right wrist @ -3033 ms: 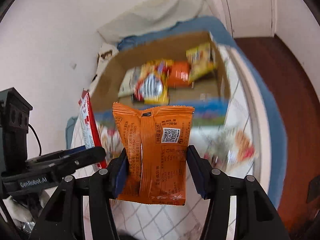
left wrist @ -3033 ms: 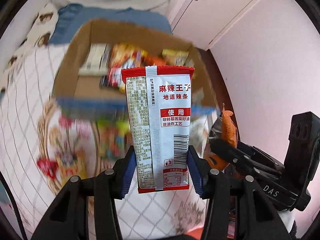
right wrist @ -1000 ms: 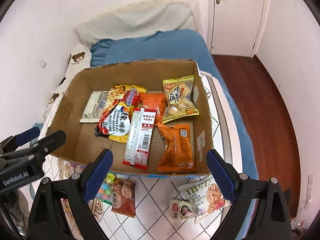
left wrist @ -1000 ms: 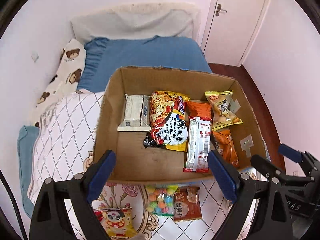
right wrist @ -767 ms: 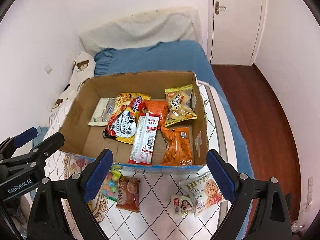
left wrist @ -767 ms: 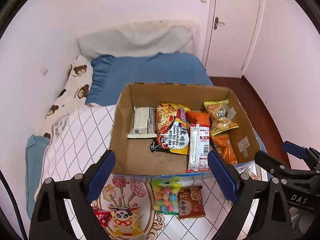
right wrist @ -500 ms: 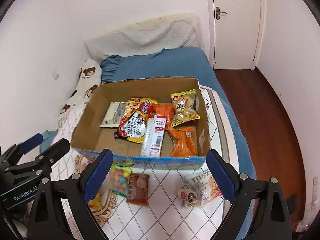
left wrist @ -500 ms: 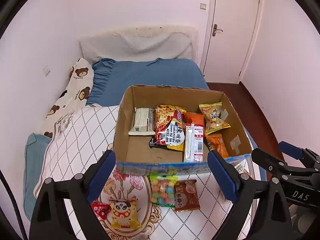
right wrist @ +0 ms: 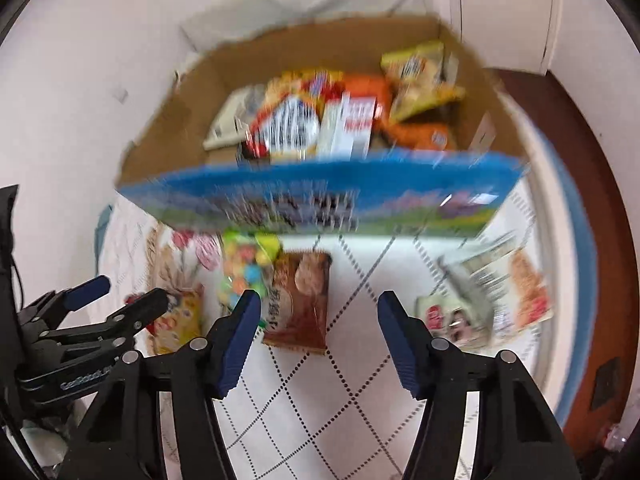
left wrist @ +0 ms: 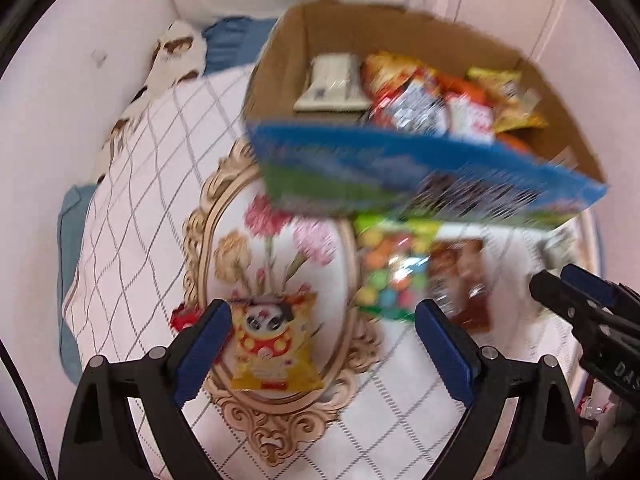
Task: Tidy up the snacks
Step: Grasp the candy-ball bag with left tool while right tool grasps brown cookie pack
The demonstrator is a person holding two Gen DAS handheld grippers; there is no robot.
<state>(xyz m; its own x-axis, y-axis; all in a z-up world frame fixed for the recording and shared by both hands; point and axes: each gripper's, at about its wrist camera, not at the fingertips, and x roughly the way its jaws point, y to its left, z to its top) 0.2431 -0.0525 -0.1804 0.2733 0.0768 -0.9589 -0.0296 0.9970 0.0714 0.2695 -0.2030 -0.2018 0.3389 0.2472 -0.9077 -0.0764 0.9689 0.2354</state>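
Note:
My left gripper stands open low over the quilt, with a yellow panda snack packet lying beside its left finger. A colourful candy bag and a brown packet lie just ahead. My right gripper is closing its jaws and holds nothing. The brown packet lies on the quilt ahead, near its left finger, untouched. The cardboard box with a blue front wall holds several snack packets. A cookie bag and a small red-and-white packet lie to the right.
The box stands on a bed covered by a white diamond-pattern quilt with a floral medallion. A white wall runs along the left. Wooden floor and a door lie to the right. The picture is motion-blurred.
Both grippers have dropped toward the quilt in front of the box, so the loose snacks look larger. The right jaws have narrowed. The packets held three seconds ago now lie in the box.

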